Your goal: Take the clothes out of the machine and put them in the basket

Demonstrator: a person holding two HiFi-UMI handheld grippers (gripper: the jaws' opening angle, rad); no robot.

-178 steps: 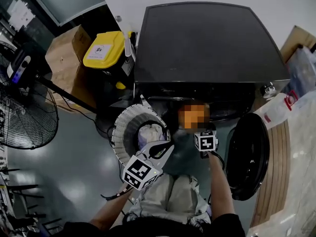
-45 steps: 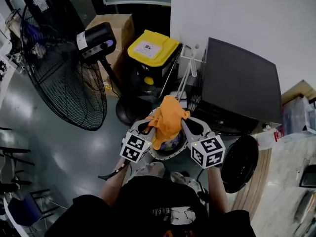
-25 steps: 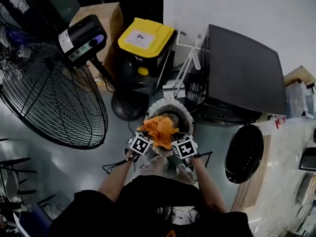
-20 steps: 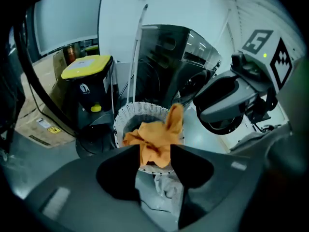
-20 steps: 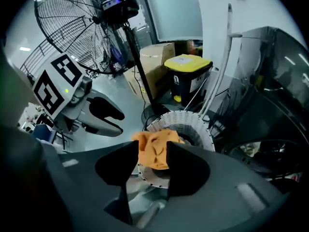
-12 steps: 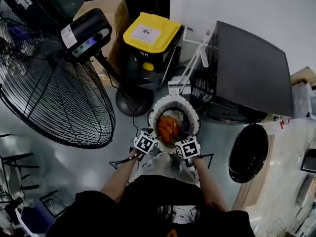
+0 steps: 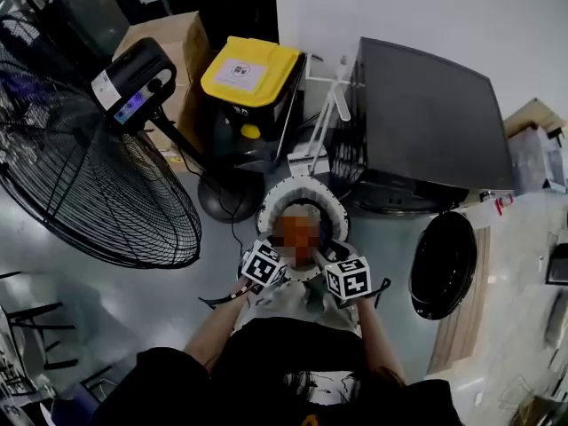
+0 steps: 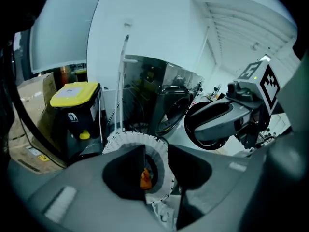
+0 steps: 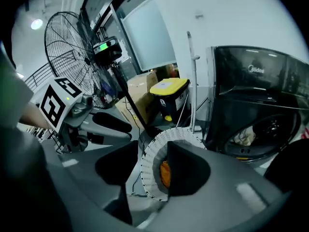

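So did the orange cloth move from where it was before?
Yes. The orange cloth went down: it hung above the rim of the white basket, and now it lies inside that basket.

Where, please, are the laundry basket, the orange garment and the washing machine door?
laundry basket (image 7: 270, 209): head view, left side of its white rim.
orange garment (image 9: 165, 173): right gripper view, its middle, inside the basket.
washing machine door (image 7: 444, 264): head view, centre of the open door.
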